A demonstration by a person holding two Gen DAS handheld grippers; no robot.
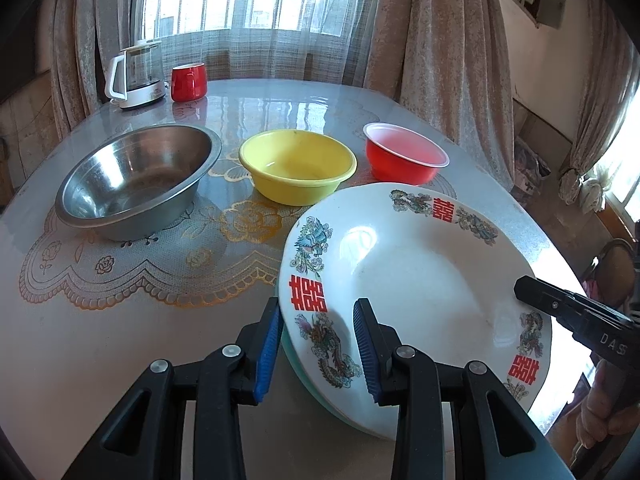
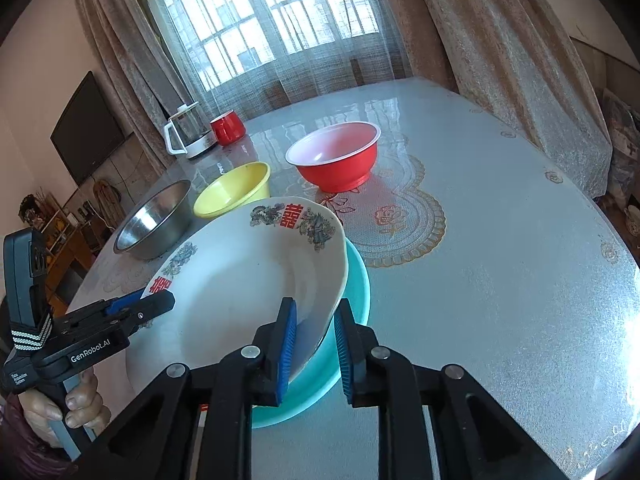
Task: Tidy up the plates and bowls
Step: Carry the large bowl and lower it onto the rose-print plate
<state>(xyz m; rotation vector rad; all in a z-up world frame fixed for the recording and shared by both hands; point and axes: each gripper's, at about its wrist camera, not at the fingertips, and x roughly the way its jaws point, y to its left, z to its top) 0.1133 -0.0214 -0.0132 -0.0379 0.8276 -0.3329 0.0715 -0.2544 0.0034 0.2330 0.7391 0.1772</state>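
**Two grippers at a white plate resting on a teal plate**

At far left on the glossy table (image 1: 120,340) stands a glass kettle (image 1: 138,74) with a red mug (image 1: 188,82) just beside it. Nearer, a row of three bowls runs left to right: a steel bowl (image 1: 136,180), a yellow bowl (image 1: 298,166) and a red bowl (image 1: 404,156), each apart from the next.

In front of them a white plate (image 1: 420,280), painted with dragons and red characters, sits tilted on top of a teal plate (image 2: 358,284), whose rim shows at its edge.

The left gripper (image 1: 316,350) straddles the white plate's near left rim, one blue pad under the edge and one over it; whether the pads press on it cannot be told.

The right gripper (image 2: 316,348) straddles the plate's right rim. Its inner pad lies against the plate's face, while a gap shows at the outer pad, so it has not clamped. A hand (image 2: 80,404) grips the left tool's handle.
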